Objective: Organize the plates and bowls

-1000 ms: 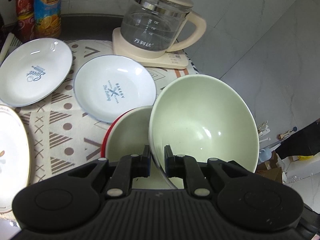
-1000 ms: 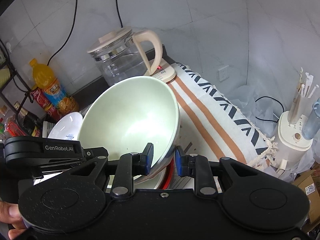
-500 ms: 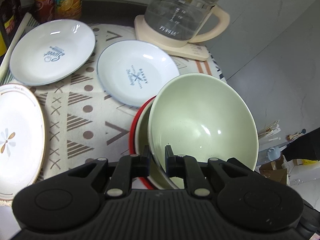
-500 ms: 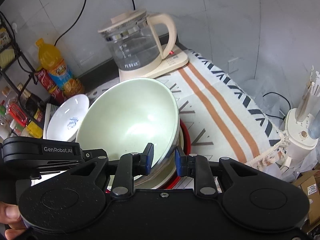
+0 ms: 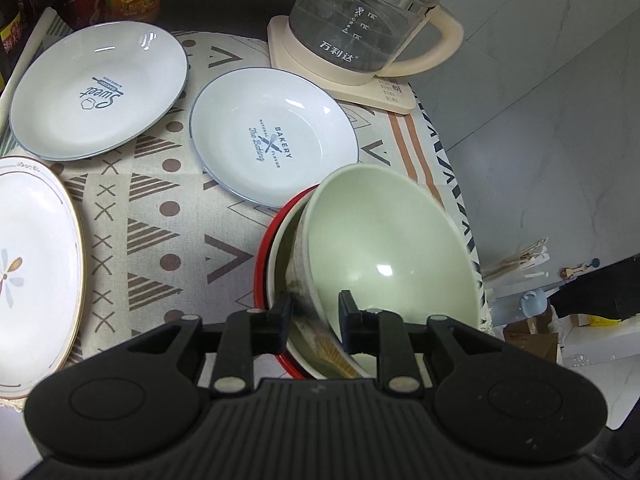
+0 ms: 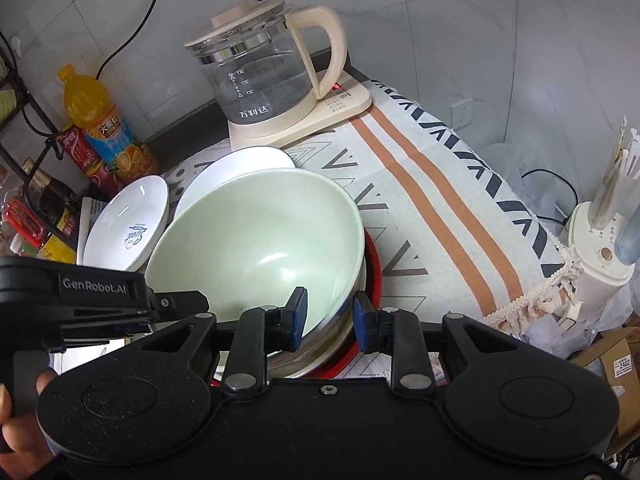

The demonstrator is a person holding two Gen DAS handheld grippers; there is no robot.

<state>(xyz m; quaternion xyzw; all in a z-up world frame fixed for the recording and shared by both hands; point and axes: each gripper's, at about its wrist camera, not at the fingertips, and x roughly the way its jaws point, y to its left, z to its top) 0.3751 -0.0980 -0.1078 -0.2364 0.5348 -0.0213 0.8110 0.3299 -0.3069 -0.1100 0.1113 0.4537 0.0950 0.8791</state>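
Note:
A pale green bowl (image 5: 392, 252) sits nested in a red-rimmed bowl (image 5: 266, 256) on the patterned cloth. My left gripper (image 5: 314, 316) is open, its jaws spread either side of the green bowl's near rim. My right gripper (image 6: 330, 316) is open too, its jaws straddling the opposite rim of the green bowl (image 6: 256, 248); the red-rimmed bowl (image 6: 374, 272) shows beneath. Two white plates with blue print lie behind: "Bakery" (image 5: 272, 140) and "Sweet" (image 5: 98, 88). A gold-rimmed flower plate (image 5: 36, 268) lies at left.
A glass kettle (image 5: 360, 28) on its cream base stands at the back. Juice bottle (image 6: 104, 128) and cans stand at the back left by a wire rack. The cloth's right edge drops to the floor, where a small white appliance (image 6: 600, 248) and boxes stand.
Both grippers lowered the green bowl into the red-rimmed bowl, then opened their jaws and let go of its rim. The views pulled back slightly.

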